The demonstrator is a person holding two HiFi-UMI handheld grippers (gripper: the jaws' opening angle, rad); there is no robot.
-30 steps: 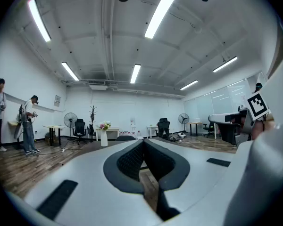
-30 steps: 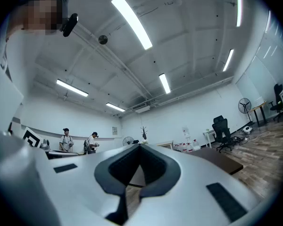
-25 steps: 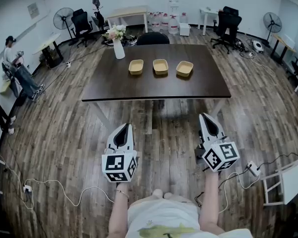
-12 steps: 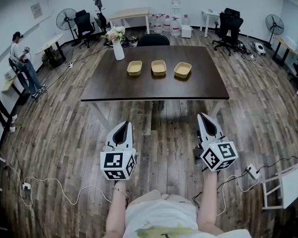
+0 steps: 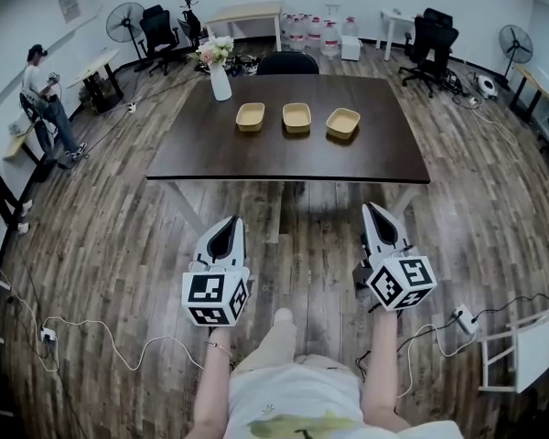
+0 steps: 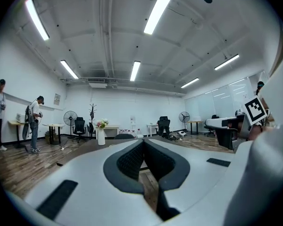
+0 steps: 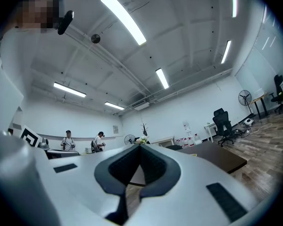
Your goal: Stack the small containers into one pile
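Head view: left container (image 5: 251, 116), middle container (image 5: 296, 117) and right container (image 5: 342, 123) sit in a row, unstacked and apart from each other, on the far half of the dark desk (image 5: 284, 161), with a vase of flowers (image 5: 220, 79) at its far left corner. Left claw (image 5: 234, 219) and right claw (image 5: 371, 208) hang over the wooden floor (image 5: 110, 245) near the person, well short of the desk. Both gripper views show jaws together, nothing between them.

Flower vase (image 5: 220, 80) on dark table (image 5: 284, 156)
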